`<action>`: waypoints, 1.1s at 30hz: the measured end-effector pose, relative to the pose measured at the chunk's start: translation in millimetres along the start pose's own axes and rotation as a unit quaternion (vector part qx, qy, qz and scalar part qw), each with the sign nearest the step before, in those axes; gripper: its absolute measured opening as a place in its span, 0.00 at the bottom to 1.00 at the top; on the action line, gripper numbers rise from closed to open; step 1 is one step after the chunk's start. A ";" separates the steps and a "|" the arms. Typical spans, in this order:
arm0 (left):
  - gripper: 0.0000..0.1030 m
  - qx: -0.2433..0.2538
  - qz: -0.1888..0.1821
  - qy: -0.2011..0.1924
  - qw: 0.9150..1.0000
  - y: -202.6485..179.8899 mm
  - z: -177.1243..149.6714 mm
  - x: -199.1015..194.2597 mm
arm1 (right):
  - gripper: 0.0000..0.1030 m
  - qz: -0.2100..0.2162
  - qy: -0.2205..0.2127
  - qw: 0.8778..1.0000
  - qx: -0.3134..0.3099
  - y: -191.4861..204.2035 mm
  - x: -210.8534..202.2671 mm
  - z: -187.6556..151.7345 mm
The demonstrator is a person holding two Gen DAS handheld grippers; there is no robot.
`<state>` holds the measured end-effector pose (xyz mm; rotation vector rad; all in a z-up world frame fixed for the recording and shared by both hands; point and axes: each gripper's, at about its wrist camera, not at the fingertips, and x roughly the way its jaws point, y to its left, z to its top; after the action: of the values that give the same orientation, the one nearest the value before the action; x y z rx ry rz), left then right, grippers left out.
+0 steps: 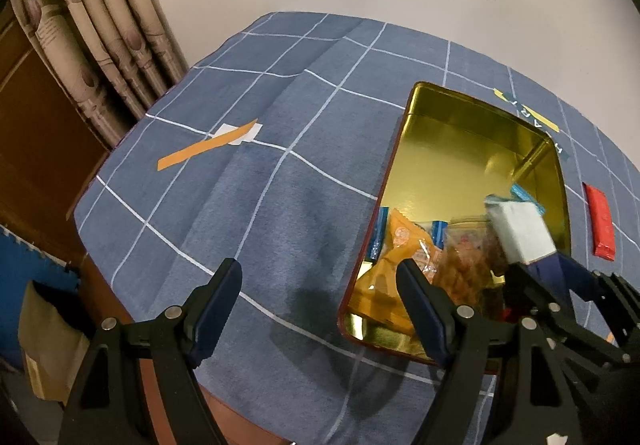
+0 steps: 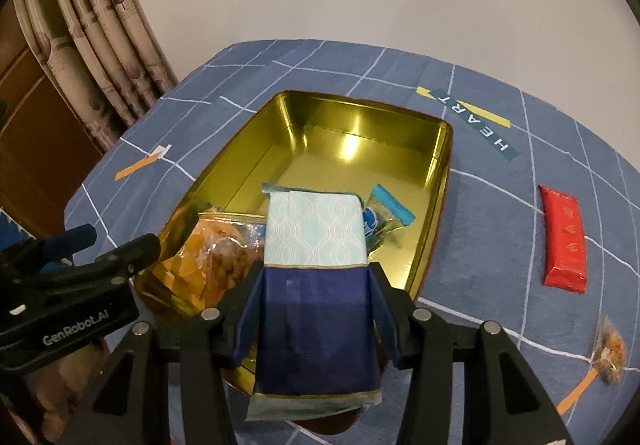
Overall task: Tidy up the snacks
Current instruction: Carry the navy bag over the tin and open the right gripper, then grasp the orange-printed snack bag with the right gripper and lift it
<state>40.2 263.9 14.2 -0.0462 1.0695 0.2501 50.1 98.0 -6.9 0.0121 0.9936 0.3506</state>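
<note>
Two fingers of the right gripper [image 2: 314, 301] are clamped on a blue-and-teal packet [image 2: 316, 285], squeezing its dark lower half from both sides. The packet's pale patterned end pokes forward over the near end of the gold tin [image 2: 438, 165], above the snacks already inside. Over on the left gripper [image 1: 320, 301], the fingers stand wide apart with nothing between them, hanging above the checked blue cloth [image 1: 280, 125] with the right-hand finger over the tin's near left corner.

Inside the tin, everything is bunched at the near end: an orange packet [image 2: 180, 273] against the left wall, a clear bag of brown snacks [image 2: 228, 245] just beside it, and a small blue-ended wrapper [image 2: 386, 211] on the right, partly tucked under the held packet. The far half of the tin is bare shiny metal.

Out on the bench, right of the tin and well apart from it, lies a red bar [image 2: 565, 239]. Nearer the edge sits a small clear bag of snacks [image 2: 610, 351], touching an orange strip. Behind the tin, a label reading HEART [image 2: 474, 123] is on the cloth. Beige curtains [image 1: 104, 25] hang at far left.
</note>
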 end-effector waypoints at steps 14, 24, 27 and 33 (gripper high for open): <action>0.74 0.020 -0.021 -0.010 1.000 -11.2 -1.2 -5.1 | 0.50 0.010 0.007 1.000 0.004 -2.1 2.3 -2.9; 0.75 0.020 -0.019 -0.018 0.999 -12.0 -1.3 -7.8 | 0.52 0.025 -0.006 1.000 0.007 -6.1 -10.8 -2.9; 0.75 0.016 -0.021 -0.014 1.000 -10.1 -0.7 -5.9 | 0.52 0.032 -0.017 0.999 0.011 -9.7 -18.1 -0.9; 0.75 0.022 -0.018 -0.015 0.999 -11.7 -0.9 -5.8 | 0.52 0.023 -0.045 0.999 0.016 -33.1 -38.1 1.9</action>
<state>39.4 251.4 17.8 -0.0216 1.0425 0.1948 42.2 55.8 19.7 0.0788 0.9098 0.3741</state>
